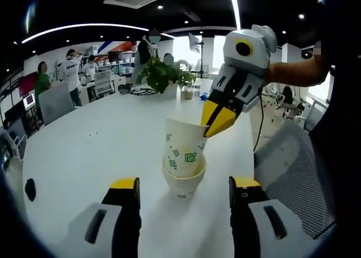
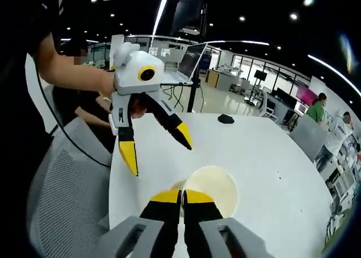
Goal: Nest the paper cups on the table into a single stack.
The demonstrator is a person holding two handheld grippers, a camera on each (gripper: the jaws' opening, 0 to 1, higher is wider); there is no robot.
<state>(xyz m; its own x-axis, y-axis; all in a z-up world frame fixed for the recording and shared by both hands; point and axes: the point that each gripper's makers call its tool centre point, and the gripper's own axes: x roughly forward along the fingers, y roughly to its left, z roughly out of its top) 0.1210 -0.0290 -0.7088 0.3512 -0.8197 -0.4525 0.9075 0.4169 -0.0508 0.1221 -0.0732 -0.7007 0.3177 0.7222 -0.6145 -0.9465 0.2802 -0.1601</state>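
Note:
A paper cup with green print (image 1: 181,148) sits tilted inside a short stack of white paper cups (image 1: 184,186) on the white table (image 1: 101,139). My right gripper (image 1: 218,121) reaches in from the upper right, shut on the printed cup's rim. My left gripper (image 1: 186,183) is open, its jaws standing on either side of the stack without touching it. In the right gripper view, the right gripper (image 2: 181,197) pinches the near rim of the cup (image 2: 214,189), whose cream inside shows. The left gripper (image 2: 158,151) hangs open just beyond it.
A potted plant (image 1: 163,74) and small items stand at the table's far end. A grey mesh chair (image 1: 293,167) is beside the table edge. A black mouse (image 2: 225,118) lies on the table and a laptop (image 2: 189,63) stands farther off. People stand at the back left.

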